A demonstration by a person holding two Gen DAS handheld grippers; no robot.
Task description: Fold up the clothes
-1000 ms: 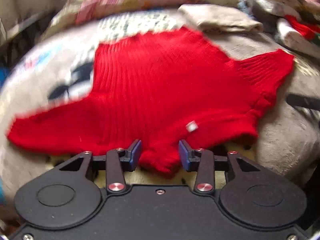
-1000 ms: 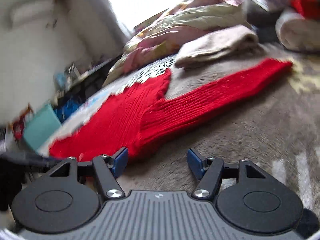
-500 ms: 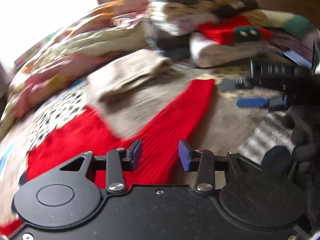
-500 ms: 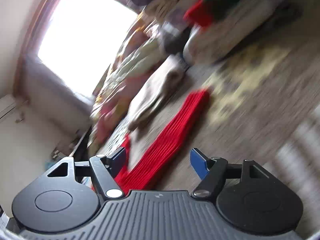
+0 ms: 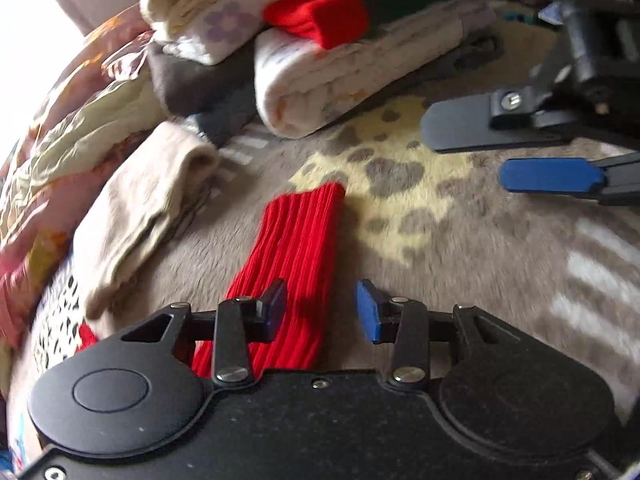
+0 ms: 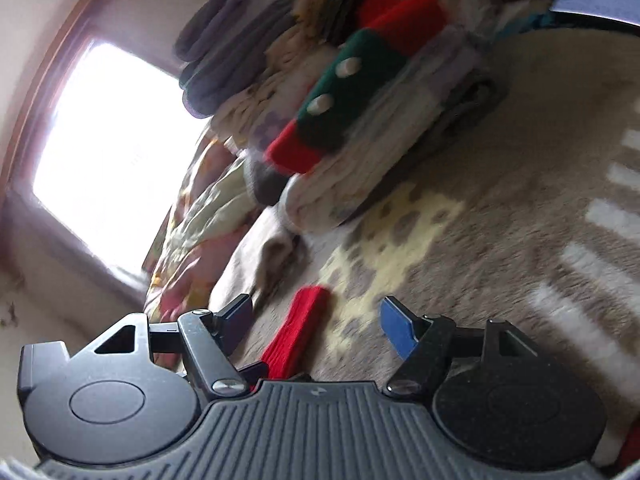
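Observation:
A red ribbed sweater's sleeve lies flat on the grey patterned blanket, its cuff pointing away from me. My left gripper is open low over the sleeve, the sleeve running between its fingers. The rest of the sweater is hidden under the gripper body. In the right wrist view the same sleeve lies between the fingers of my open right gripper, which is tilted. From the left wrist view, the right gripper hovers at the far right above the blanket.
A stack of folded clothes with a red and green knit on top stands behind the sleeve. A folded beige garment lies to its left. A floral quilt is bunched at the far left, by a bright window.
Both grippers have swung from the sweater's body along the sleeve toward its cuff. The folded stack has come much closer. Both stay open.

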